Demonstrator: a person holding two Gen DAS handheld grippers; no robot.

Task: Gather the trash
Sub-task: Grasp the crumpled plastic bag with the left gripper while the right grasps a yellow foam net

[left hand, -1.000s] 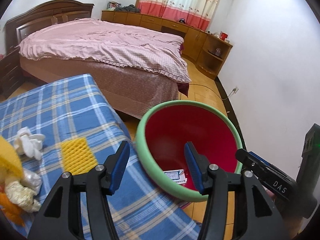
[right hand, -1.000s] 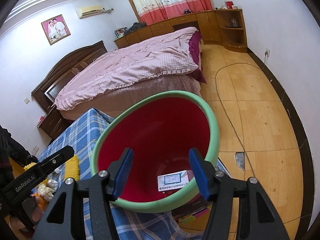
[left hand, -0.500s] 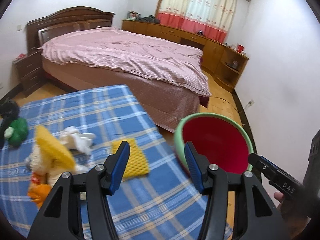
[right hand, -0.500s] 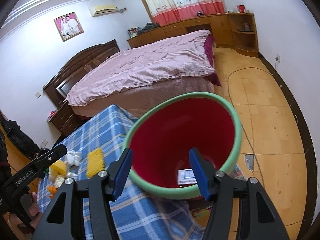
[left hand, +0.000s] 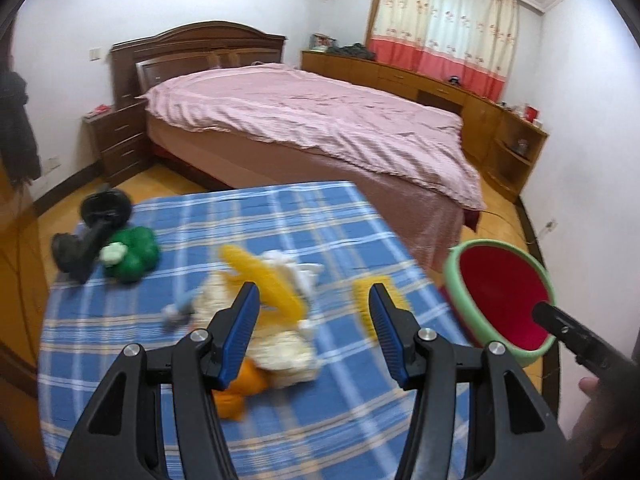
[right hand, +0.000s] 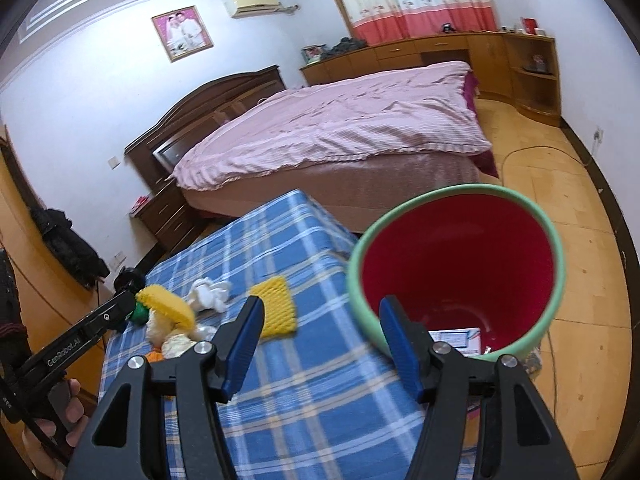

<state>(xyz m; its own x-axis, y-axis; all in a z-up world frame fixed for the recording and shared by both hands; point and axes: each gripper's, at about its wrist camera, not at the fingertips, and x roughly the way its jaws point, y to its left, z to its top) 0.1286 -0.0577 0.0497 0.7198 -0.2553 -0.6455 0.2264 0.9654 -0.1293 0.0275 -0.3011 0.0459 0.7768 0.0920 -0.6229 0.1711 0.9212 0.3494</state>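
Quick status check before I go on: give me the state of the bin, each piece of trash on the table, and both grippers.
Red bin: upright beside the table, a card lying in its bottom.
Yellow foam net: flat on the blue plaid cloth, untouched.
White tissue: crumpled on the cloth.
Trash pile: heaped on the cloth, blurred.
Left gripper: open, empty.
Right gripper: open, empty.

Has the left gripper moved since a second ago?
Yes. The left gripper swung away from the red bin, now at its right, to over the trash pile on the blue checked cloth.
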